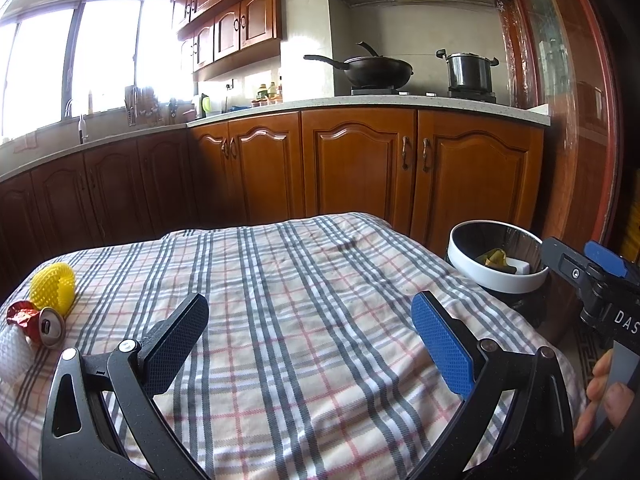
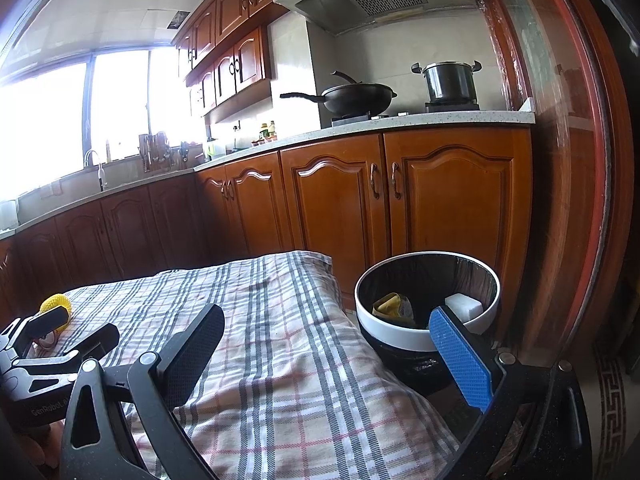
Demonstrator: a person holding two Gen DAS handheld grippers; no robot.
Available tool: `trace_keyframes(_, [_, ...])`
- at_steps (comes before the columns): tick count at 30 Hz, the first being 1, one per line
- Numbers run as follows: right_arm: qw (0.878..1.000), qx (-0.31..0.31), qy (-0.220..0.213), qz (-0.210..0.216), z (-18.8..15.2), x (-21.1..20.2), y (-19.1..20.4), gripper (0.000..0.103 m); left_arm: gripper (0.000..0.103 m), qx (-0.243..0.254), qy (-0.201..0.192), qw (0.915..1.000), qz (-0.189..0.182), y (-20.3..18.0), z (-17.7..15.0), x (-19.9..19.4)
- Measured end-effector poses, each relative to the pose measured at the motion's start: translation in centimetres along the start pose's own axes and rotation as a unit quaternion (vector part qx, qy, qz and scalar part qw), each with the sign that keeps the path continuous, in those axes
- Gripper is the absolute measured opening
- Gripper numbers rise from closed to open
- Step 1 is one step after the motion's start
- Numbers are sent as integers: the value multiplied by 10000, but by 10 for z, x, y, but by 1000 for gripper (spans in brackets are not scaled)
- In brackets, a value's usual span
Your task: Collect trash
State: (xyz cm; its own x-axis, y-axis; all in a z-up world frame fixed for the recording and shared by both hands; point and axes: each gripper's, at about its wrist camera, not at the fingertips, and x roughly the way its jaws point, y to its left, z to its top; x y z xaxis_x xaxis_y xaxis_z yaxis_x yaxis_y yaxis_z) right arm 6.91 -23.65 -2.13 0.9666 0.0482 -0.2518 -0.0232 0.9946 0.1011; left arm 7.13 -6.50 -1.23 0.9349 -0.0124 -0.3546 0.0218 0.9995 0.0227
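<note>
A checked cloth covers the table (image 1: 304, 320). At its left edge lie a yellow foam net (image 1: 54, 288), a crushed red can (image 1: 40, 322) and a white foam net (image 1: 14, 354). My left gripper (image 1: 310, 320) is open and empty over the middle of the cloth. A white-rimmed black trash bin (image 2: 426, 312) stands beside the table's right edge, holding a yellow wrapper (image 2: 392, 306) and a white block (image 2: 464, 305). My right gripper (image 2: 328, 332) is open and empty, near the bin. The bin also shows in the left wrist view (image 1: 496, 262).
Wooden kitchen cabinets (image 1: 360, 160) run behind the table. A wok (image 1: 376, 70) and a pot (image 1: 470, 70) sit on the stove. A red door frame (image 2: 580, 200) stands at the right. The left gripper shows in the right wrist view (image 2: 52, 340).
</note>
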Motion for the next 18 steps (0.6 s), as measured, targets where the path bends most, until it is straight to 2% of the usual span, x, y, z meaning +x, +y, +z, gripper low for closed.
trace_keyframes(18, [9999,32,103,32,-1,3,7,103,103,34,64,10000,-64,4,3,1])
